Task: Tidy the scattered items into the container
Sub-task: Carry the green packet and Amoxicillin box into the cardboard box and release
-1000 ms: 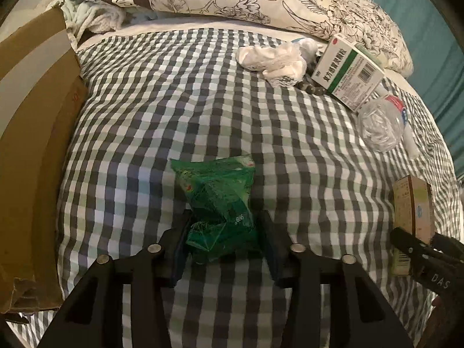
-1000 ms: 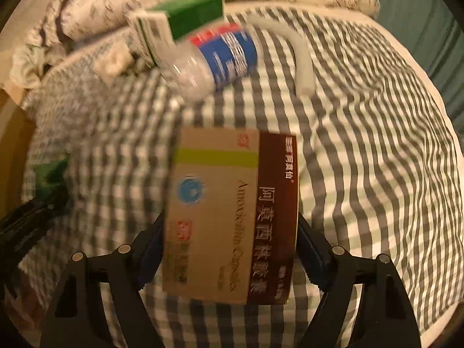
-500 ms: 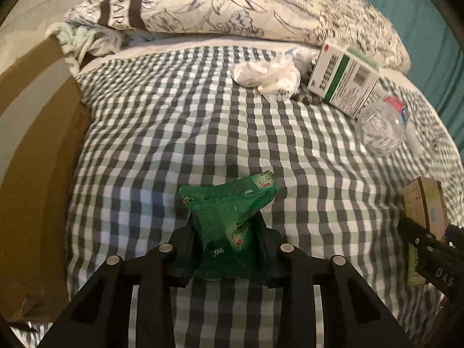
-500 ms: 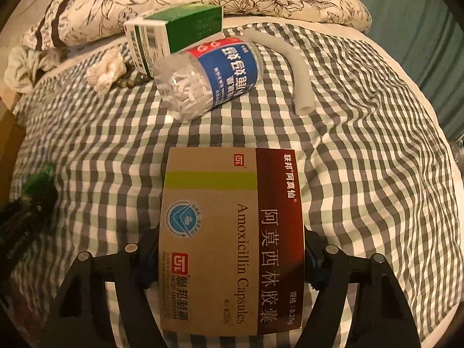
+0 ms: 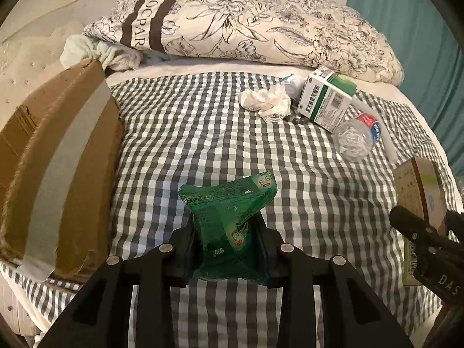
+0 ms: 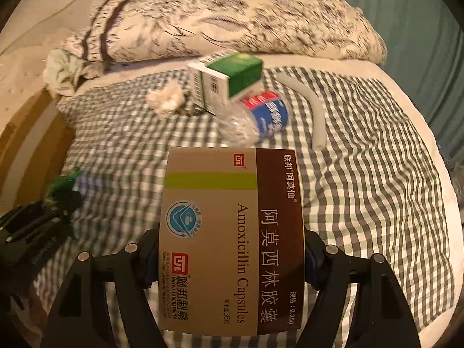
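Two grips at once, left gripper [image 5: 224, 249] clenched on a crumpled green packet [image 5: 229, 223], right gripper [image 6: 232, 256] grasping a tan-and-brown capsule box [image 6: 232, 240], over the checked bed [image 5: 188, 133]

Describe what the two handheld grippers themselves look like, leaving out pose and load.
Both the left gripper and right gripper are matte black, with angular, cut-out linkage arms and round silver pivot pins. Blue padding lines the jaws. White letters "DAS" mark the right gripper's side in the left wrist view. No cables, hands or sleeves show.
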